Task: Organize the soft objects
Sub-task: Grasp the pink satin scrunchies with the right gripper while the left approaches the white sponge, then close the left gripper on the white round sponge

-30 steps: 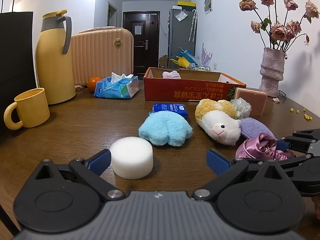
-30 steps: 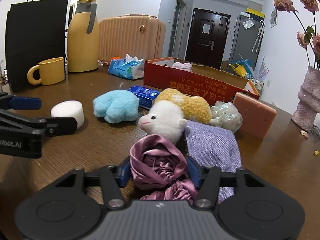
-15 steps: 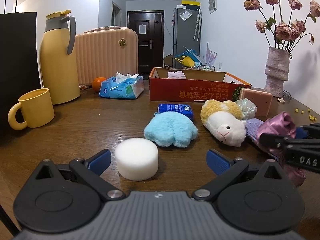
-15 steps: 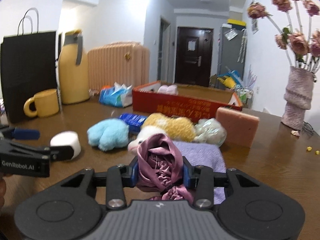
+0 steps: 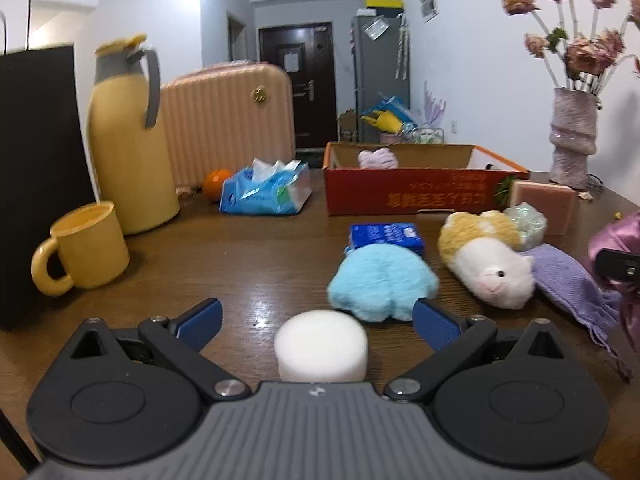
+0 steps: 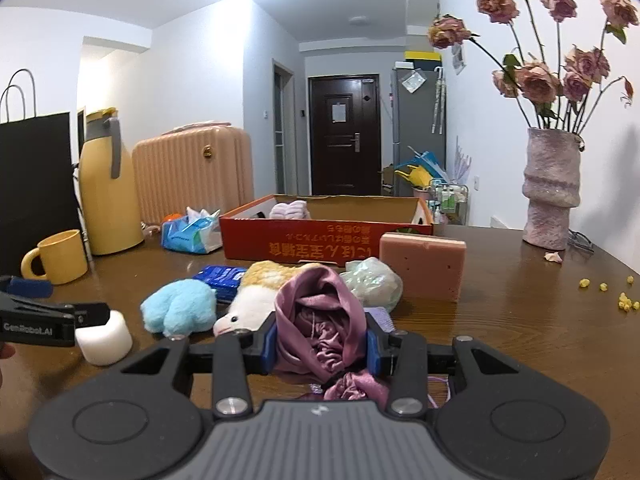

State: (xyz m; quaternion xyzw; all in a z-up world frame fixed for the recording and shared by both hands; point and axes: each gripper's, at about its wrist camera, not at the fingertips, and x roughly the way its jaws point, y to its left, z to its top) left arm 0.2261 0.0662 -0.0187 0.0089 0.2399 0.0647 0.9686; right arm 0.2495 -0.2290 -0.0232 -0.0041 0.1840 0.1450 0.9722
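Satin cloth (image 6: 320, 320), mauve and crumpled, sits clamped between the blue pads of the right gripper (image 6: 321, 344), whose fingers (image 6: 269, 343) press into it from both sides; the bundle is lifted clear of the desk (image 6: 520, 320), with a loose tail hanging under the fingers. Beyond the right fingers, just ahead, lie a white-and-yellow plush toy (image 6: 256, 300), a purple knit cloth (image 6: 382, 316) and a crinkly pale bundle (image 6: 374, 280); further on stands a pink sponge block (image 6: 422, 266), and behind that an orange cardboard box (image 6: 320, 240) with a pale pink soft item (image 6: 289, 210) inside. Ahead and left of these fingers rest a light-blue fluffy toy (image 6: 178, 310) and a blue packet (image 6: 222, 278).

The left gripper (image 5: 316, 318) is spread wide, fingers (image 5: 200, 318) released and gripping nothing. A white round sponge (image 5: 321, 344) stands on the desk between them, touching neither pad. The blue fluffy toy lies just past the left fingers, ahead and a little right; the plush toy and purple cloth are further right. Far ahead to the left of those fingers stand a yellow mug (image 5: 86, 246), a yellow thermos jug (image 5: 130, 136), a tissue pack (image 5: 266, 192) and a black paper bag (image 5: 36, 168). A vase of dried roses (image 6: 550, 188) stands well right of the right fingers.
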